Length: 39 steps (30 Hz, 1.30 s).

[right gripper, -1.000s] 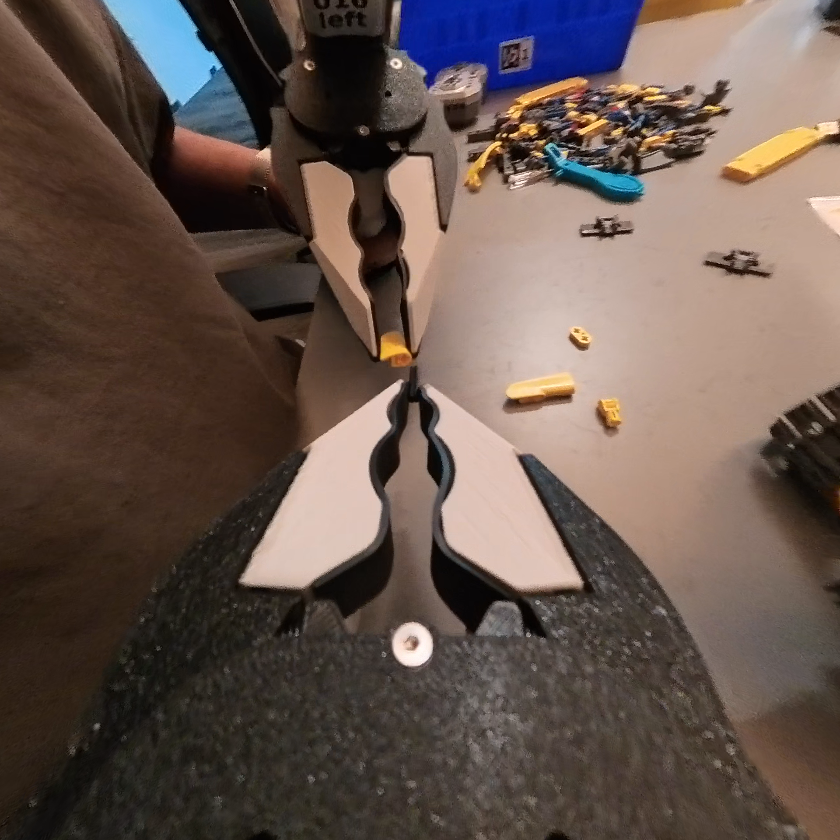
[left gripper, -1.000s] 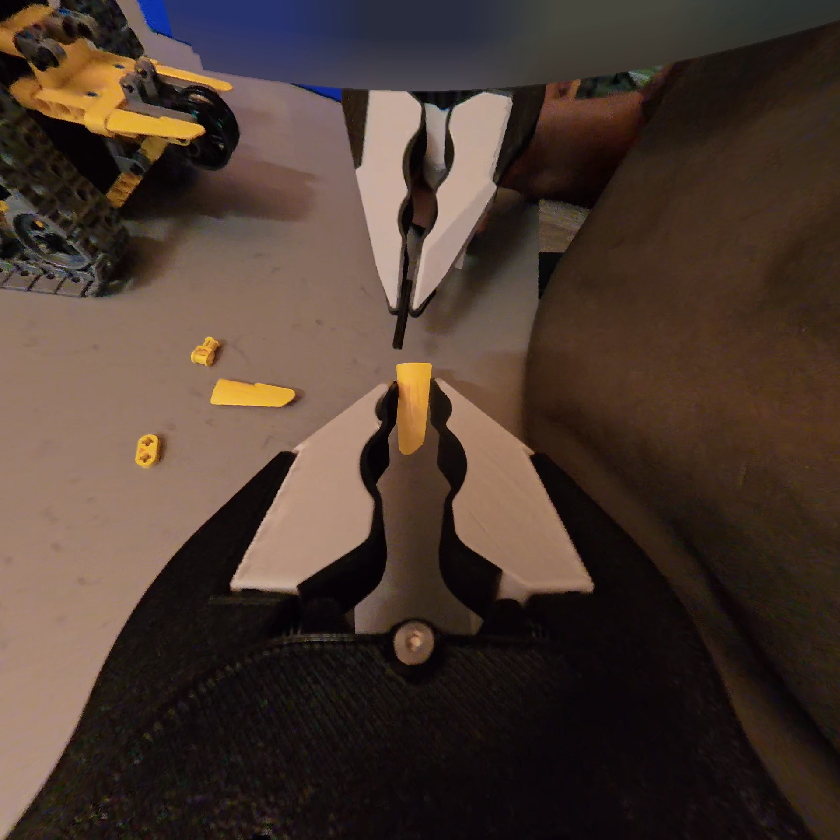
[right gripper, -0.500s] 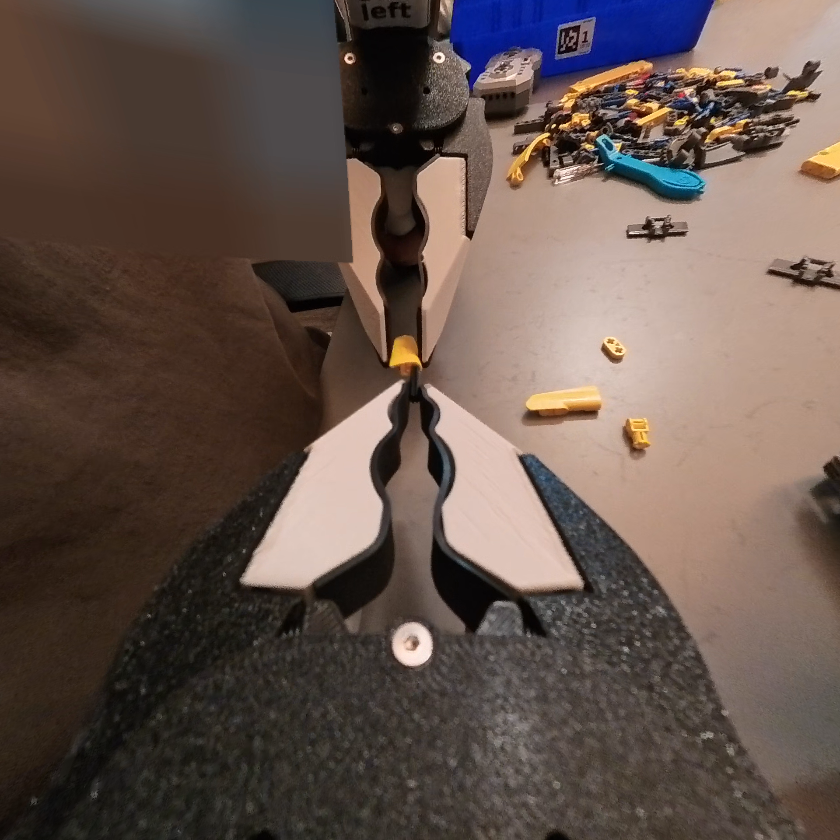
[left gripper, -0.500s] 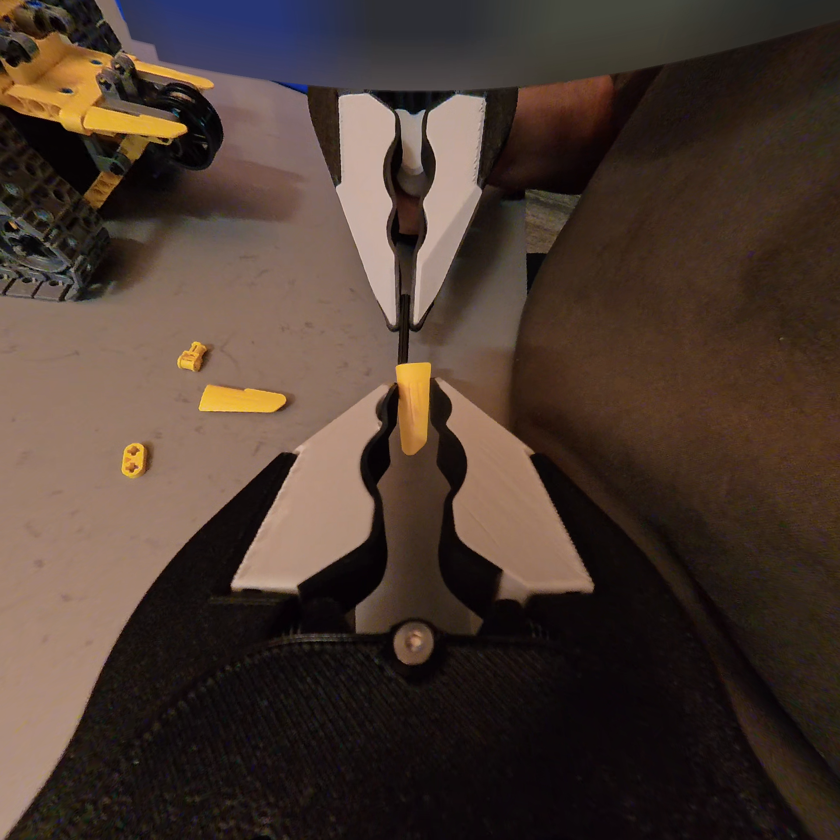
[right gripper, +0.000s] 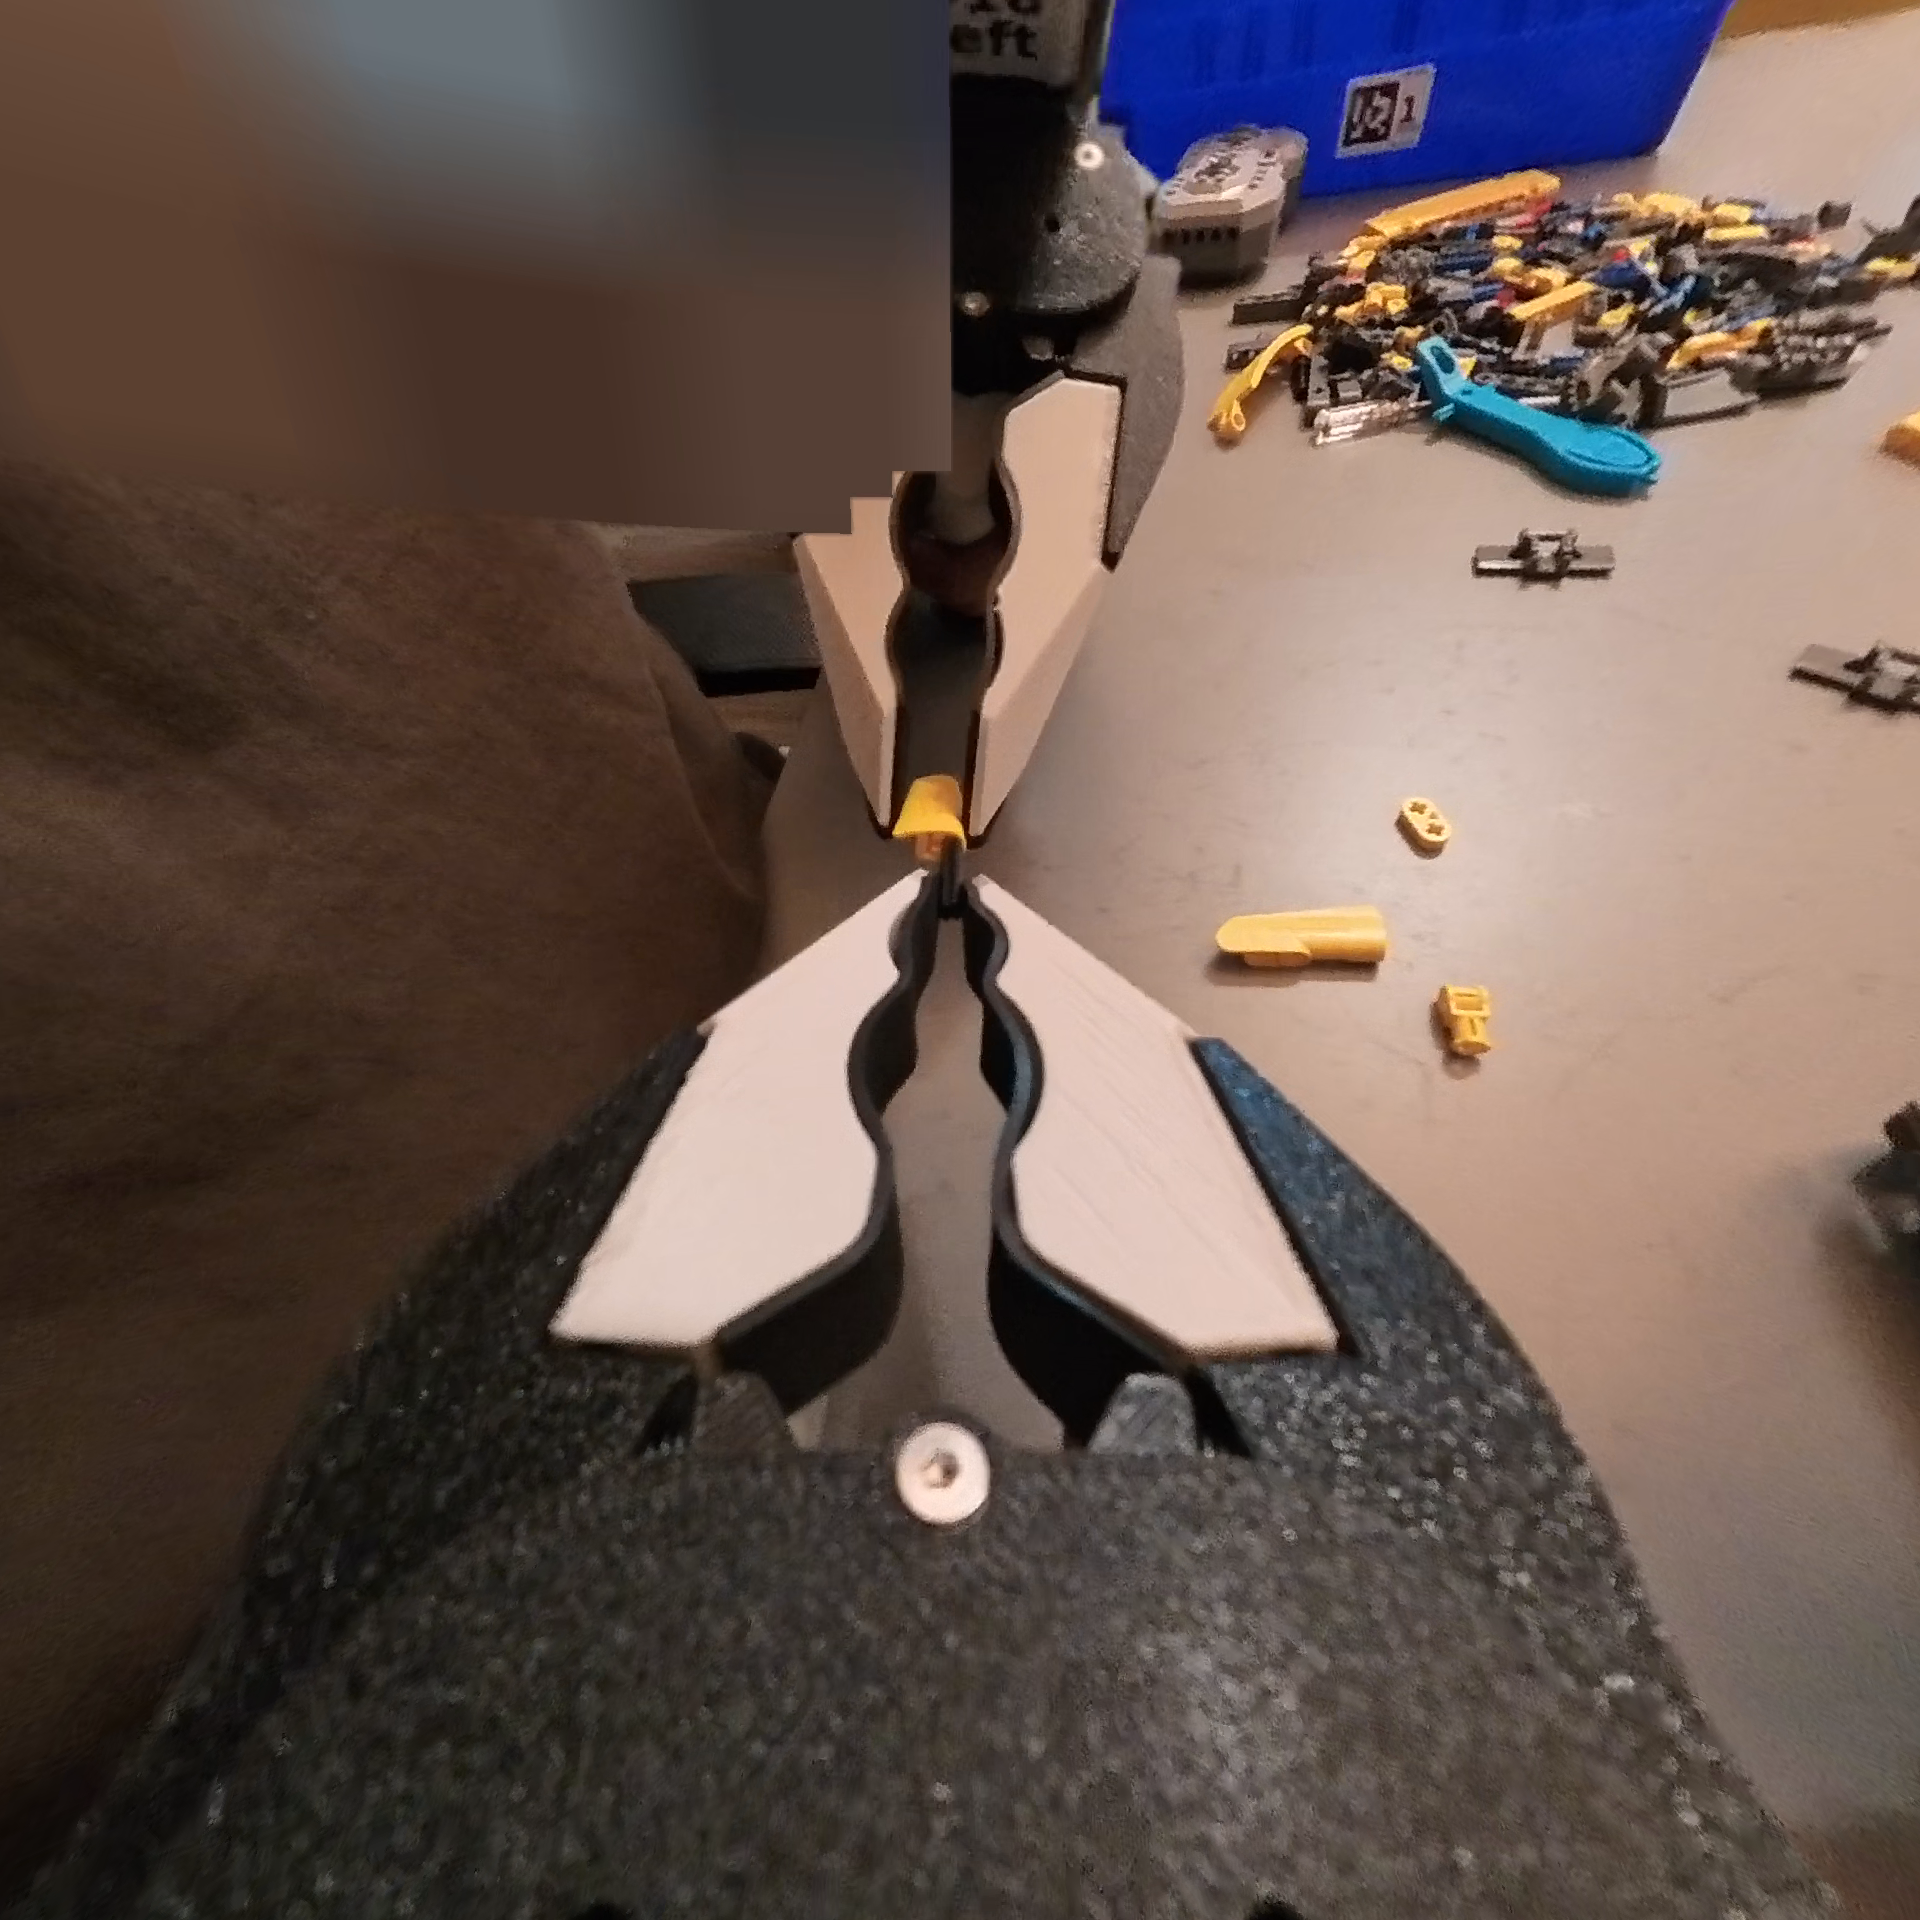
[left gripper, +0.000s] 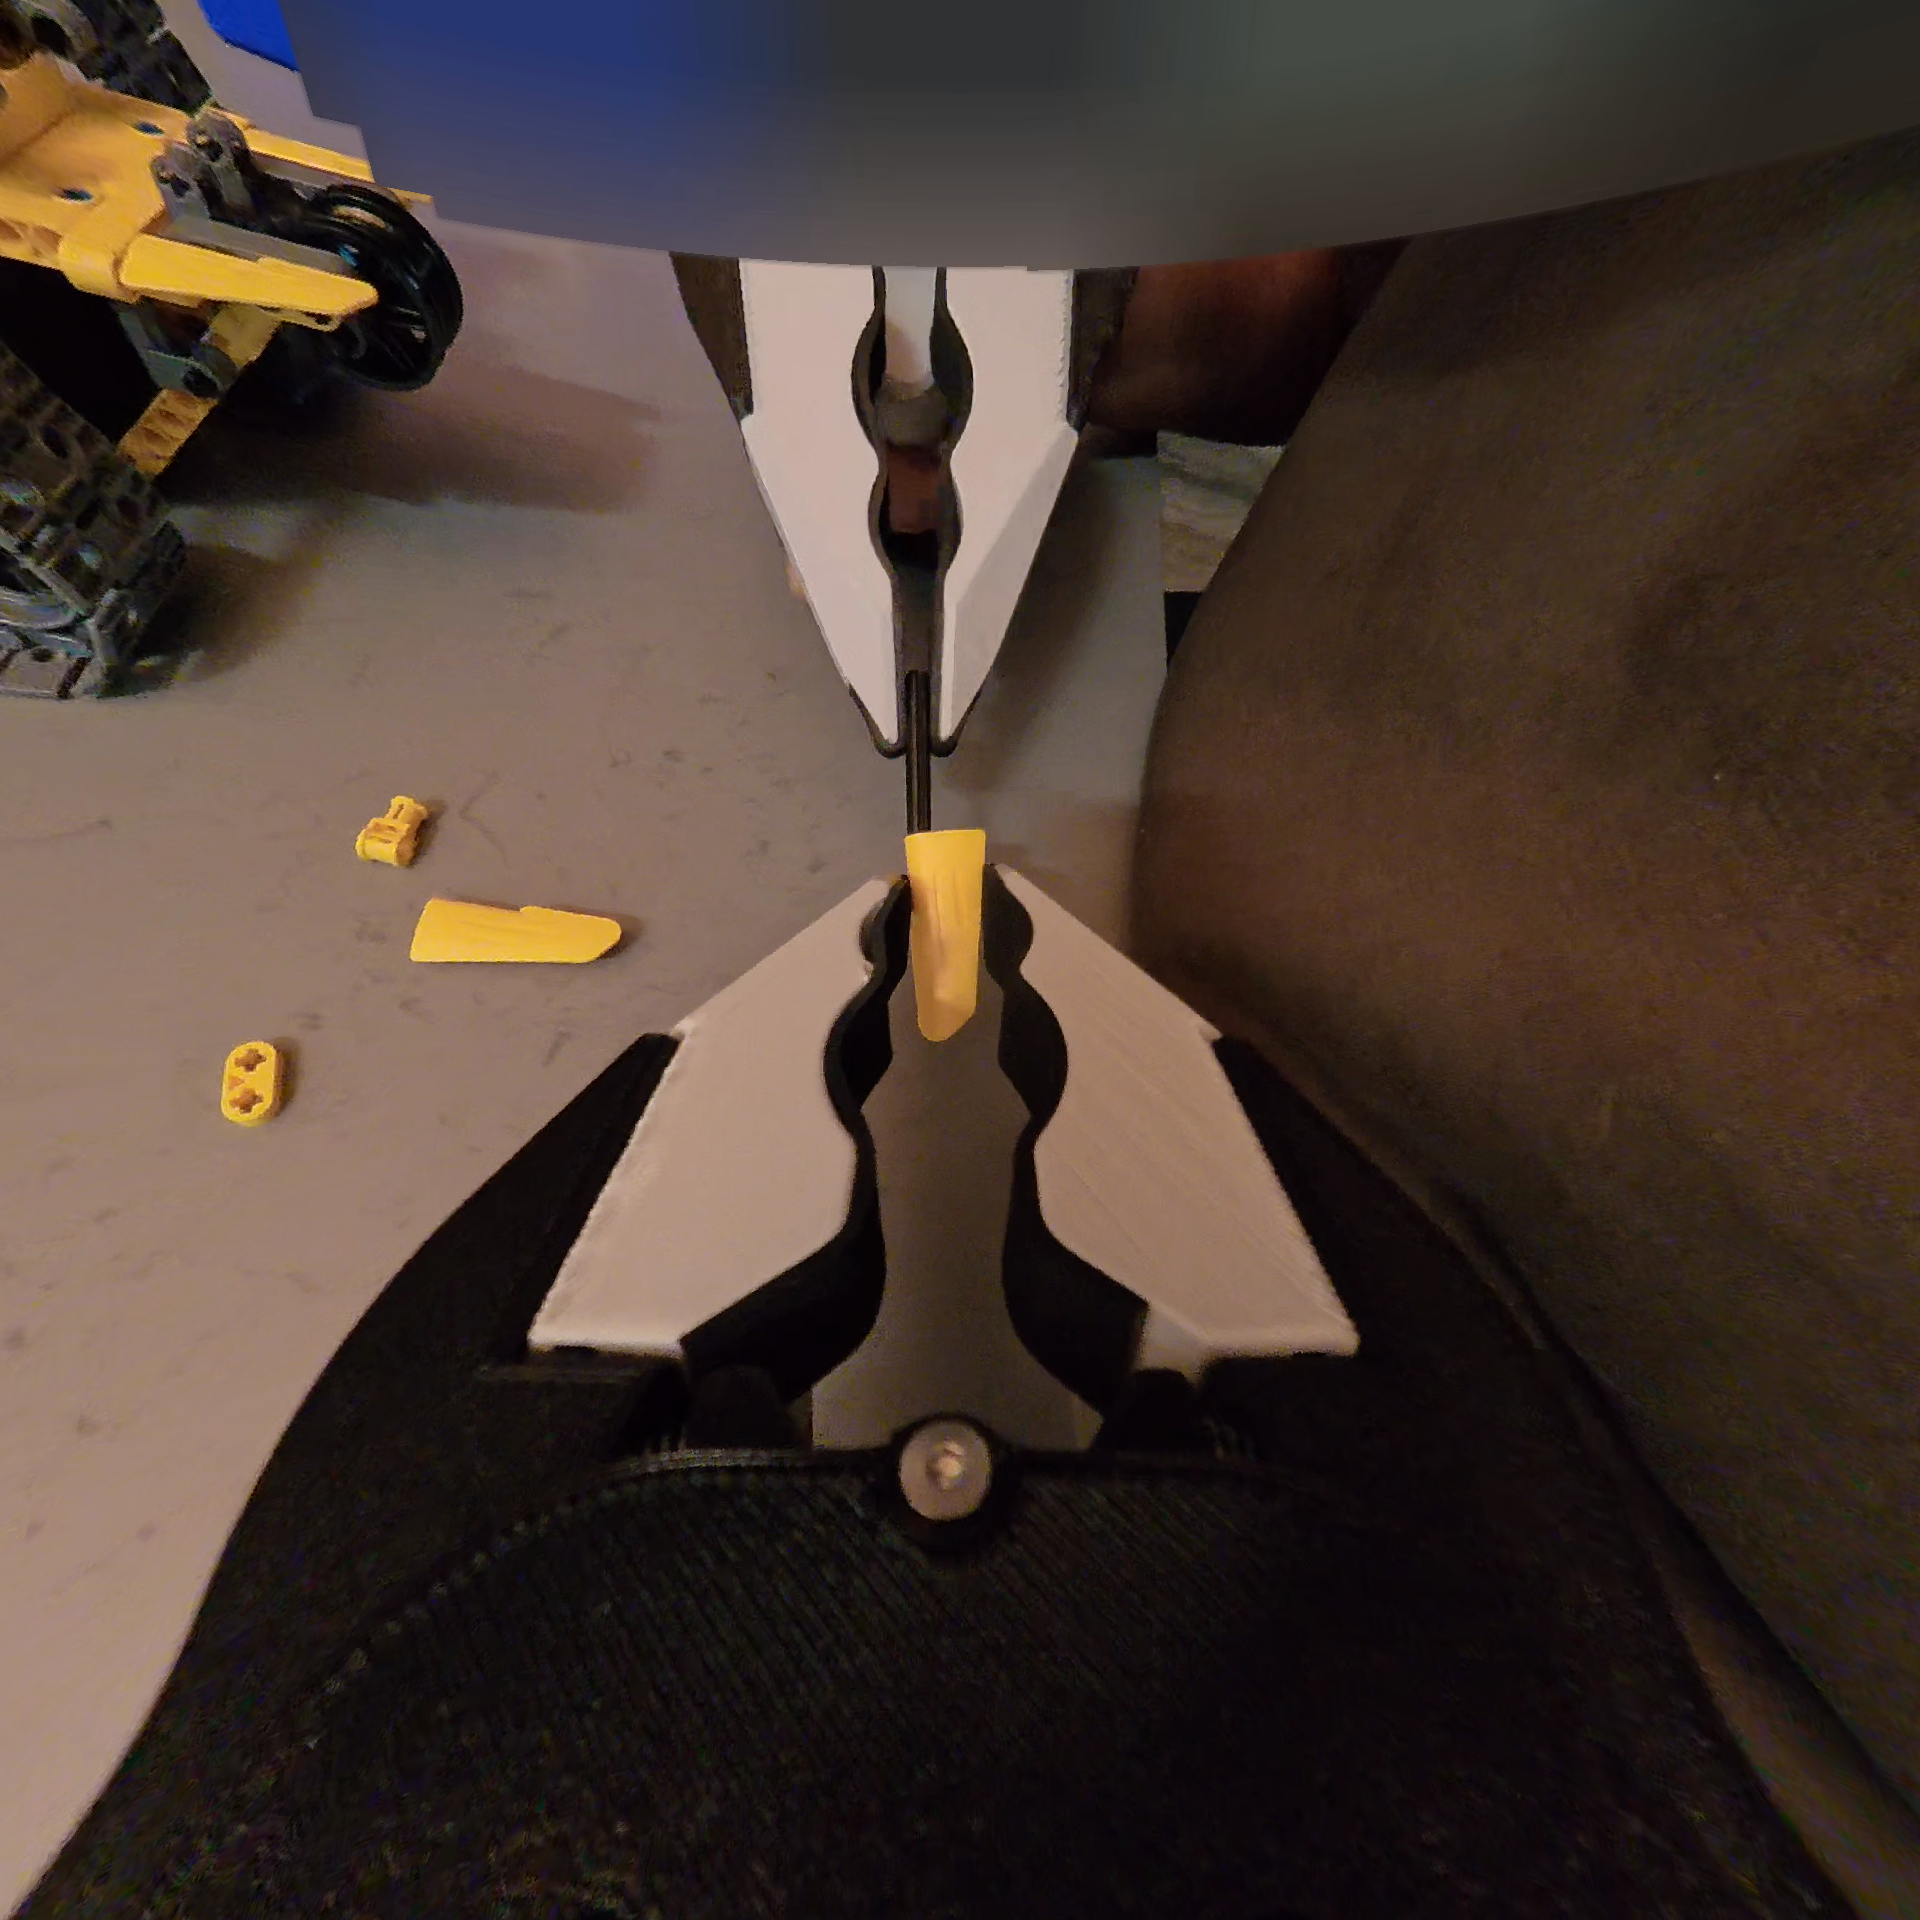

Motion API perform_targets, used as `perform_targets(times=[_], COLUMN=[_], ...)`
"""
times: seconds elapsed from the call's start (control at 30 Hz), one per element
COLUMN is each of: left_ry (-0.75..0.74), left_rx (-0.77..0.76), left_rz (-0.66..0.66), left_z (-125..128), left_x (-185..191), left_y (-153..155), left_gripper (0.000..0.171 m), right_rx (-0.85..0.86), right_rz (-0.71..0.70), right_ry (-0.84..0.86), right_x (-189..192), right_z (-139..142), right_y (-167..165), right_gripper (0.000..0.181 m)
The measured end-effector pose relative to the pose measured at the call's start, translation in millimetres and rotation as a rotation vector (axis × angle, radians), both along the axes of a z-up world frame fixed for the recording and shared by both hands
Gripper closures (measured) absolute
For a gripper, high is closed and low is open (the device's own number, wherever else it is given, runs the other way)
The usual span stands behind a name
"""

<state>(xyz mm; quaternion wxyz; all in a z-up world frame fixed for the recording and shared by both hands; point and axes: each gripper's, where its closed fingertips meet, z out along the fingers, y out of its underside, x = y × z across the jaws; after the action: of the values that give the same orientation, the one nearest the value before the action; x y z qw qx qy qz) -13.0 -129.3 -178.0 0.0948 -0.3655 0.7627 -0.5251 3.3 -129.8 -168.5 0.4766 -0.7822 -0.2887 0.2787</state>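
My left gripper (left gripper: pixel 940 883) is shut on a small yellow tapered piece (left gripper: pixel 943 935), held above the grey table near its front edge. My right gripper (right gripper: pixel 948 881) is shut on a thin black axle (right gripper: pixel 948 868). The two grippers face each other tip to tip. In the left wrist view the right gripper (left gripper: pixel 916 740) points the black axle (left gripper: pixel 916 758) down onto the top end of the yellow piece. In the right wrist view the left gripper (right gripper: pixel 930 831) shows the yellow piece (right gripper: pixel 928 810) touching the axle's tip.
A yellow tapered piece (left gripper: pixel 514 932) and two small yellow connectors (left gripper: pixel 391 830) (left gripper: pixel 250 1083) lie on the table (left gripper: pixel 582 665). A yellow and black tracked model (left gripper: pixel 156 343) stands at the far left. A pile of loose parts (right gripper: pixel 1621 312), a blue bin (right gripper: pixel 1403 83) and a person's brown clothing (left gripper: pixel 1558 831) are nearby. The tips of both grippers are at nearly the same place.
The right gripper swung upright and came closer. The axle's tip, first a little apart from the yellow piece, now meets its end. The left gripper kept its hold.
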Motion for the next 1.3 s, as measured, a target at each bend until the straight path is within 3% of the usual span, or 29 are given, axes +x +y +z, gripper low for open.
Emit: perform_targets(times=[0.23, 0.4, 1.3], left_ry=[0.061, 0.078, 0.054], left_rx=[-0.126, -0.116, -0.041], left_rz=[-0.055, -0.067, -0.076], left_z=[7.8, 5.0, -1.4], left_x=[-3.5, -4.4, -5.1], left_y=[-5.9, -7.5, -13.3], left_gripper=[0.161, 0.161, 0.163], right_rx=[0.101, 0.152, 0.133], right_rz=[0.098, 0.142, 0.179], right_ry=[-0.061, -0.151, -0.140], right_x=[-3.4, -4.7, -8.3], right_z=[5.4, 3.5, -0.8], right_y=[-6.9, -8.1, -9.6], right_gripper=[0.178, 0.178, 0.178])
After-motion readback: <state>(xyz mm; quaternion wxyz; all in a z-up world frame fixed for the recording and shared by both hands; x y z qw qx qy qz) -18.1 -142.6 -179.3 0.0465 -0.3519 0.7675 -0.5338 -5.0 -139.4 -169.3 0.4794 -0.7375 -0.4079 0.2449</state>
